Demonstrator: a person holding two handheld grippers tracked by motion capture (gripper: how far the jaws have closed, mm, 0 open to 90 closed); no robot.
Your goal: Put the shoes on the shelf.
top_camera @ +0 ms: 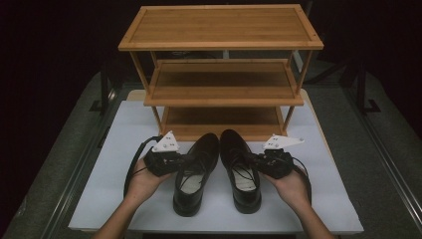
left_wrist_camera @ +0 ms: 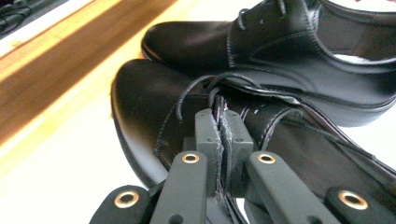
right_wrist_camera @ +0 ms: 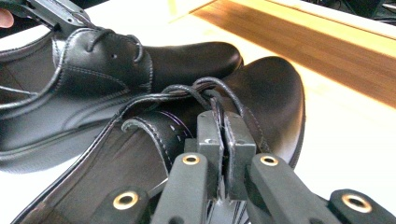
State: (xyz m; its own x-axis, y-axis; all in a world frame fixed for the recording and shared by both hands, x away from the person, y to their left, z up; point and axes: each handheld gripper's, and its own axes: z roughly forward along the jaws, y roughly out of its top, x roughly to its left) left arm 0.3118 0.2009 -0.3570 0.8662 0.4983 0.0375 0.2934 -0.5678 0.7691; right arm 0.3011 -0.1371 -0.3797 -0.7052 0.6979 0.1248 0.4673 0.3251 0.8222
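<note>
Gripping by thin leather only, the left gripper [top_camera: 180,160] pinched the left shoe [top_camera: 195,172] and the right gripper [top_camera: 255,159] the right shoe [top_camera: 241,169], both on the table [top_camera: 124,149] before the 3-tier rack [top_camera: 221,69]; either upper could slip free on lifting.

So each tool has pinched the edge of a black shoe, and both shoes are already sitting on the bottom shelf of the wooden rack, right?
Not quite. The high view shows both shoes on the white table in front of the rack, not on its shelf. Each tool, left and right, does pinch its shoe's edge: left shoe, right shoe.
</note>
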